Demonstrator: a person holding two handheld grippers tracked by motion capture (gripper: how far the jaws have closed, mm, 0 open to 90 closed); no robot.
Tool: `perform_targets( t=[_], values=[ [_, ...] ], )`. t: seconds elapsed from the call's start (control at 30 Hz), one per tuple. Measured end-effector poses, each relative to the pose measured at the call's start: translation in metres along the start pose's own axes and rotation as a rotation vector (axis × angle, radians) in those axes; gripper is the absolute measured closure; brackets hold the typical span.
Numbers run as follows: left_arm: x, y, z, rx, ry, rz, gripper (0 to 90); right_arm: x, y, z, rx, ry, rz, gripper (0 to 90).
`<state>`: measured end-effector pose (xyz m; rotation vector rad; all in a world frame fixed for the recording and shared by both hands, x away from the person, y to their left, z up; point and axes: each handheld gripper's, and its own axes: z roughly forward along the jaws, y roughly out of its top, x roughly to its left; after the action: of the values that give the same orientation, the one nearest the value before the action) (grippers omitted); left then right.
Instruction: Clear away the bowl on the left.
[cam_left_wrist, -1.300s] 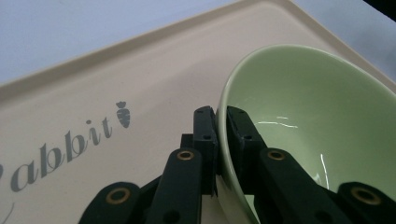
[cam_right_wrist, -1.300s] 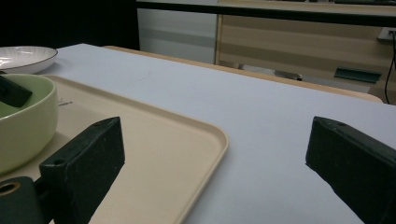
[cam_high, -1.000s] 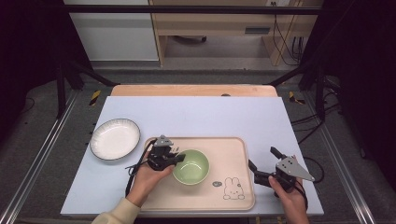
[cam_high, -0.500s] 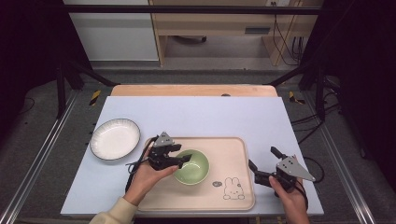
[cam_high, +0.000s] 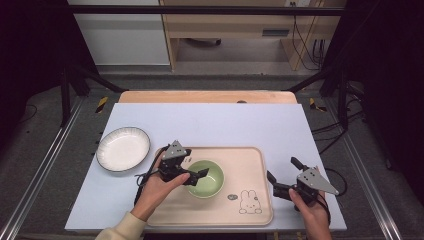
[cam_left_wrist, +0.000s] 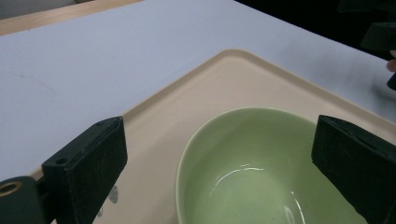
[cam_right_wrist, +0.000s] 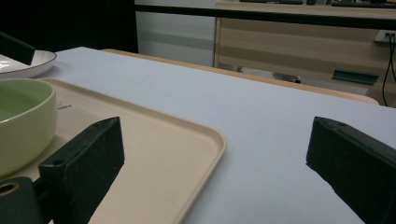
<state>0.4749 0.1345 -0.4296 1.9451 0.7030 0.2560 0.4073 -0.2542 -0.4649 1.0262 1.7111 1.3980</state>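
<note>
A pale green bowl (cam_high: 206, 178) sits on the beige tray (cam_high: 245, 162) left of its middle. My left gripper (cam_high: 196, 164) is over the bowl's left rim. Its jaws have just been opening and now stand wide. In the left gripper view the bowl's rim (cam_left_wrist: 187, 149) lies between the spread jaws with neither pad touching it, and the left gripper (cam_left_wrist: 219, 158) holds nothing. My right gripper (cam_high: 282, 169) hovers just off the tray's right edge, open and with nothing in it. From the right gripper (cam_right_wrist: 215, 154) the bowl (cam_right_wrist: 23, 121) shows at far left.
A white plate (cam_high: 123, 148) lies on the pale blue tabletop (cam_high: 220, 125) left of the tray. A rabbit drawing (cam_high: 249, 202) marks the tray's near right corner. Dark metal frame rails run along both sides of the table.
The left gripper's jaws have spread apart from the bowl's rim, letting it go. The bowl stays in place on the tray. The right hand has not moved.
</note>
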Motion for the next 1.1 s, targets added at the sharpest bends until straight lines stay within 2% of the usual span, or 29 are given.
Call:
perform_targets(
  t=[0.13,0.47,0.7,0.87,1.0,1.1],
  values=[
    [0.001,0.002,-0.004,-0.017,-0.01,0.004,3.2,0.0,0.0,-0.001,-0.007,-0.014,0.006,2.9],
    [0.007,0.008,-0.018,-0.063,0.007,-0.007,3.2,0.0,0.001,-0.002,-0.012,-0.019,-0.003,2.9],
    [0.009,0.01,-0.031,-0.089,-0.011,0.018,3.2,-0.003,0.001,-0.003,-0.016,-0.03,0.005,2.9],
    [0.009,0.011,-0.035,-0.115,-0.032,0.01,3.2,-0.002,0.002,-0.004,-0.014,-0.029,0.0,2.9],
    [0.008,0.013,-0.04,-0.133,-0.024,0.025,3.3,-0.003,0.001,-0.003,-0.019,-0.029,0.001,2.8],
    [0.009,0.014,-0.043,-0.15,-0.022,0.018,3.3,-0.002,0.001,-0.003,-0.015,-0.025,-0.011,3.3]
  ],
)
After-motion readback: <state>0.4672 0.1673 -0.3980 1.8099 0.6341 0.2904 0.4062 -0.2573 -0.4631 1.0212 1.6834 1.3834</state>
